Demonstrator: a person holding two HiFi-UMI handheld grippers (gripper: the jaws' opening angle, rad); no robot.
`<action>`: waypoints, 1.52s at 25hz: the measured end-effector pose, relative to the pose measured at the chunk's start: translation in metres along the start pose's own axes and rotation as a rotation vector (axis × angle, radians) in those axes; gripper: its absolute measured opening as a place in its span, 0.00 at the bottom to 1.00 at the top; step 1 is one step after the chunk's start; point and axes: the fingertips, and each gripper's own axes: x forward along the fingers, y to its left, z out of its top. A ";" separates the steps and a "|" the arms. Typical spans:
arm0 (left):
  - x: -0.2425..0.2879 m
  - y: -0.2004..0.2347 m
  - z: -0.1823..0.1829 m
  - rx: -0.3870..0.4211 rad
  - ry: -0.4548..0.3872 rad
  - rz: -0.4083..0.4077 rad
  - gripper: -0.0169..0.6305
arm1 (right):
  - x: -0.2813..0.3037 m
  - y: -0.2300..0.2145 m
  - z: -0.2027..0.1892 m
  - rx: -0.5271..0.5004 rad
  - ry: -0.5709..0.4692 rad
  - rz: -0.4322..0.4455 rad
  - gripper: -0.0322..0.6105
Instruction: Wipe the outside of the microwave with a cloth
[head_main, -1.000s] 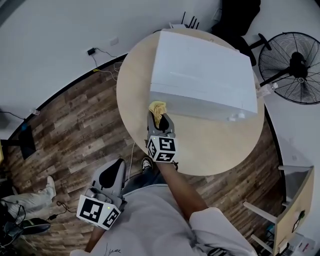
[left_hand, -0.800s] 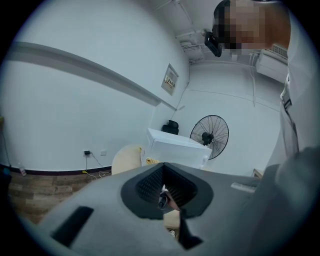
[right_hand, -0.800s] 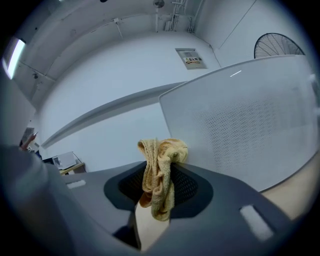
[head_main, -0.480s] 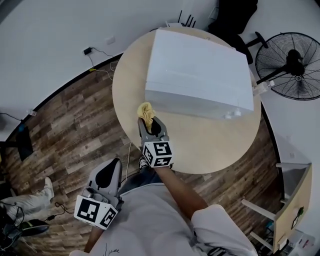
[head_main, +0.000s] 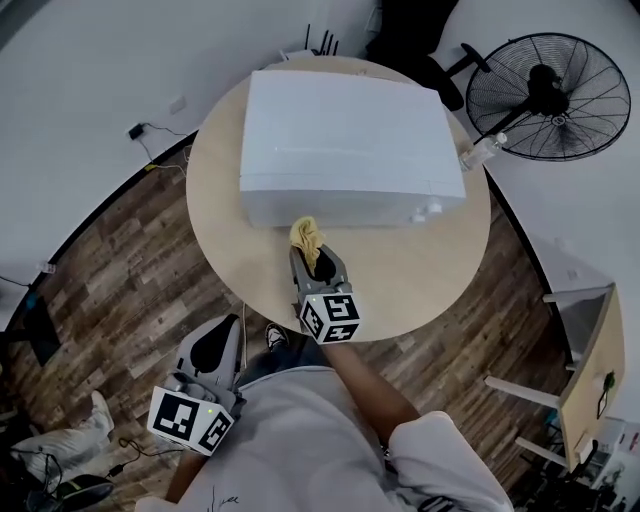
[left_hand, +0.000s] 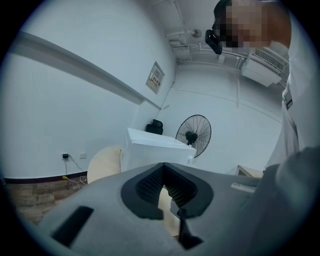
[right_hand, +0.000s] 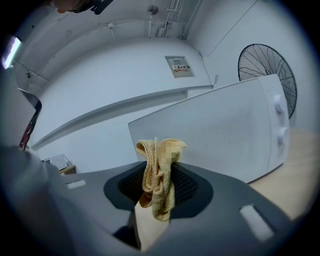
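Small yellow knitted cloth (right_hand: 157, 172): bunched and pinched between the jaws of the right gripper (head_main: 313, 260). A tuft stood out past the tips and a tail hung below them.

Large white box-shaped microwave (head_main: 345, 140): directly ahead of that gripper, its near face filling the right gripper view beyond the cloth, knobs off to the jaws' right. From overhead the tuft sat at the foot of that face. I could not tell whether it was touching or just short.

Judgement: the step in hand was wiping the near face. Done well, the tuft would be pressed flat so that cloth, not jaw tips, met the casing. Strokes should run level and overlap toward the knobs. The bite was small, so the cloth could drag out under a hard push.

Left gripper (head_main: 220, 340): jaws drawn together on nothing, held low, behind and to the left of the right one, well apart from the round pale wooden table (head_main: 440, 270).
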 end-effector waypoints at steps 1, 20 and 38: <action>0.004 -0.004 0.001 0.006 0.002 -0.014 0.02 | -0.005 -0.009 0.001 -0.002 -0.003 -0.018 0.26; 0.072 -0.051 0.007 0.053 0.053 -0.145 0.02 | -0.098 -0.217 0.028 0.047 -0.078 -0.457 0.26; 0.114 -0.059 0.005 0.061 0.117 -0.130 0.02 | -0.105 -0.322 0.023 0.052 -0.086 -0.602 0.26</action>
